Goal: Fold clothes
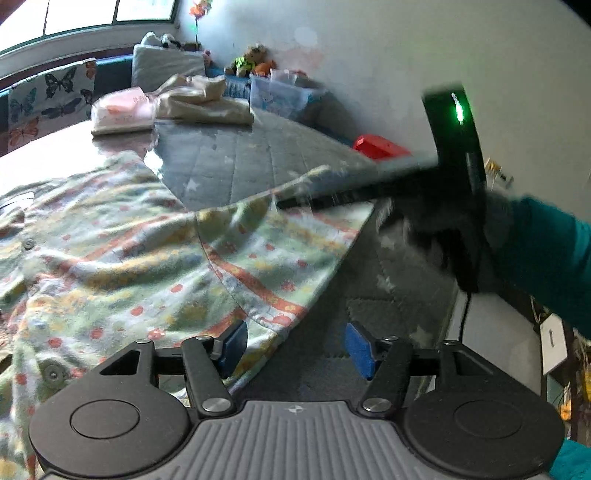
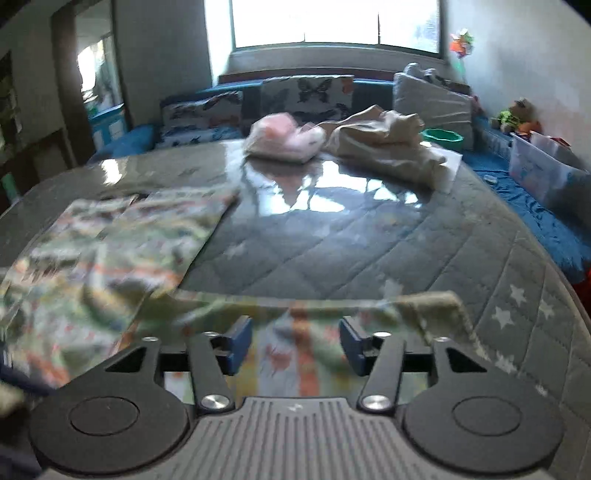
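Both my claws are spread open: my left claw (image 1: pixel 295 347) over the flowered shirt's (image 1: pixel 122 258) hem, my right claw (image 2: pixel 295 341) above its sleeve (image 2: pixel 295 325) on the quilted bench (image 2: pixel 369 240).

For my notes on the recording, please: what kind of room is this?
Probably a child's bedroom or playroom at home: a quilted star-print mat under the clothes, butterfly cushions below the window, and stuffed toys.

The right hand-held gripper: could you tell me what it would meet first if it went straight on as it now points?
Most likely the floral garment, whose raised edge lies between the open fingers of the right hand-held gripper; beyond it, only the grey quilted bed, though depth is unclear.
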Tool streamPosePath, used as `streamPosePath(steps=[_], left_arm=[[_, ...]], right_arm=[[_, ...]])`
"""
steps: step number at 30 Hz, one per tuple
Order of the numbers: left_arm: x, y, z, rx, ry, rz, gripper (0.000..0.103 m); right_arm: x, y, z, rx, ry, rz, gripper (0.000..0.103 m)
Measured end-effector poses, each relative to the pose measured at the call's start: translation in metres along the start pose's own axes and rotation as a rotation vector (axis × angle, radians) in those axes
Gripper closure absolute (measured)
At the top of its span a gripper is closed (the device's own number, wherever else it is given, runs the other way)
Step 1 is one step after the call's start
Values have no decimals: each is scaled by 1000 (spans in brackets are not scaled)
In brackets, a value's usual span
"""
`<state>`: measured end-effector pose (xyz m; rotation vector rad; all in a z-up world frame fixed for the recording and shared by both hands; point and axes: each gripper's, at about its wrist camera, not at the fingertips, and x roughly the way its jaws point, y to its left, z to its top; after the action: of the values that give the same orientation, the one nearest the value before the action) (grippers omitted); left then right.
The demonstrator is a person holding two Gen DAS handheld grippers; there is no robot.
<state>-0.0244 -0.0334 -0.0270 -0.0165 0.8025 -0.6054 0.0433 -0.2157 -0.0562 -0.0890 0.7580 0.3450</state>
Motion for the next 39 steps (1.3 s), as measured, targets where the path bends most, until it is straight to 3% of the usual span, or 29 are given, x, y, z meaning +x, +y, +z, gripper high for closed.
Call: streamPosePath(steps=[3,7,9,15,21,25,30,32,35,39], left_arm=[[-25,17,-7,-62,-53,67,39],[-59,40,-17,-144,-124,155,39],[-75,54,-23,-196,-155,201,39],[-99,101,-53,-356,-150,341,39],[-103,116,-74,-427,-137,372,40],[-109,111,-85,-415,-140,374,40],[-138,117,-94,-448,-202,403,40],[-156,127,-98,-477,-233,473,40],[-185,153,-109,-553,-267,638,40],[-214,195,-125,-658,-258,831,42]], right_arm=[[-4,4,-6,-34,18,-31,42],[-15,18,5,-58,0,-1,32],[-17,38,12,-98,-18,52,25],[-8,106,30,-219,-36,225,22],[20,171,40,-326,-32,302,22],[35,200,38,-394,1,335,22],[33,217,26,-485,17,333,22],[25,219,23,-504,9,342,21],[19,220,17,-531,24,354,21],[16,214,14,-495,41,367,21]])
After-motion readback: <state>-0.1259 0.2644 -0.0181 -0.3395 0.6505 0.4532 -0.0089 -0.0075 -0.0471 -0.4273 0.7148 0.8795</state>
